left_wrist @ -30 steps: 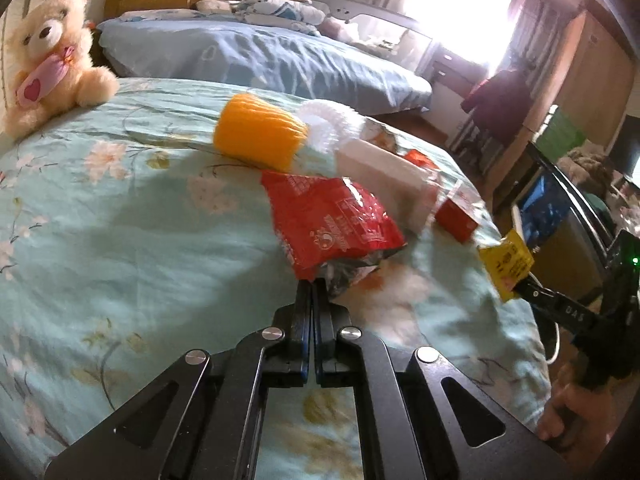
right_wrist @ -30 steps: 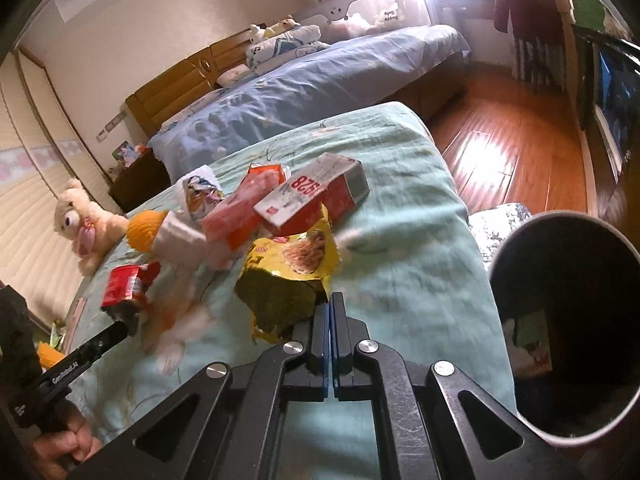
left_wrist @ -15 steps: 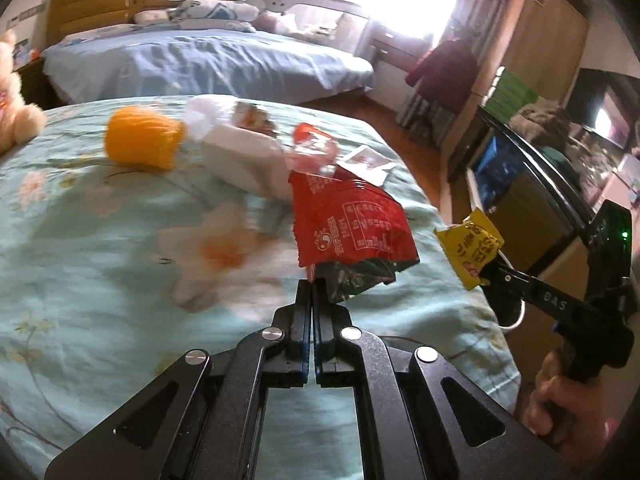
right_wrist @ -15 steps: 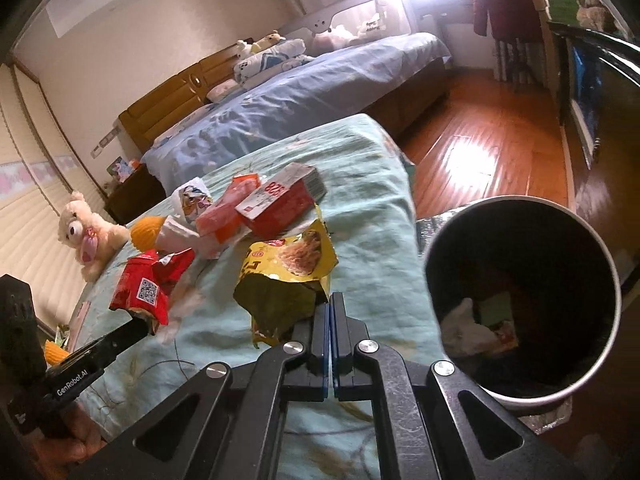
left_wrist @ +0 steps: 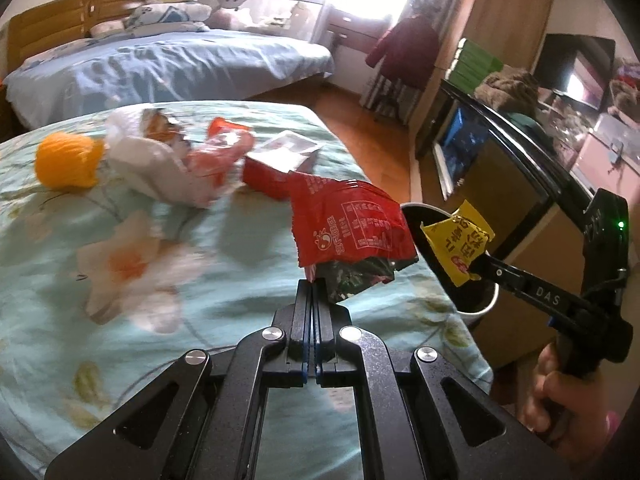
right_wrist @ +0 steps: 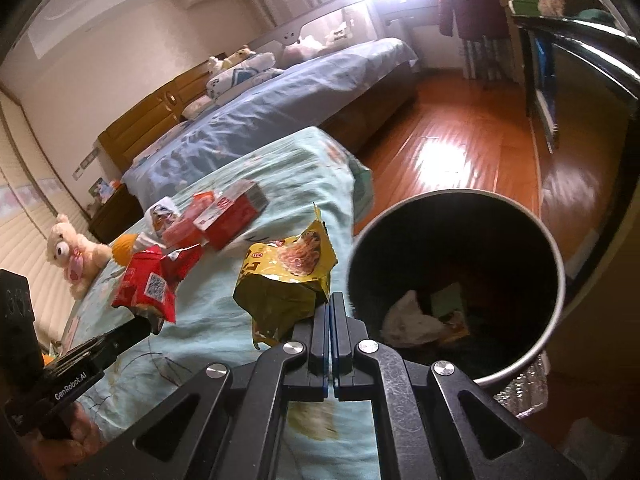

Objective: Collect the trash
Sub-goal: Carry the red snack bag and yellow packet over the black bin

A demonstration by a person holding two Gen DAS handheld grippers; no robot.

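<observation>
My left gripper [left_wrist: 312,286] is shut on a corner of a red snack wrapper [left_wrist: 348,232], which hangs above the bed's right edge. In the right wrist view the same red wrapper [right_wrist: 146,286] shows at the left. My right gripper [right_wrist: 331,300] is shut on a yellow snack wrapper [right_wrist: 286,280], held just left of the round metal bin [right_wrist: 558,252]. The left wrist view shows that yellow wrapper [left_wrist: 460,242] over the bin's dark mouth [left_wrist: 480,310]. Crumpled paper and packets lie at the bin's bottom.
On the floral bedspread [left_wrist: 120,280] lie a red carton [right_wrist: 230,214], a red packet [left_wrist: 218,150], a white bag [left_wrist: 160,164] and an orange ball [left_wrist: 66,158]. A teddy bear [right_wrist: 76,252] sits at the far end. A second bed, wooden floor and TV cabinet surround.
Both grippers have swung right with their wrappers, off the pile and toward the bin. The bin now fills more of the right wrist view, and the yellow wrapper has reached its rim.
</observation>
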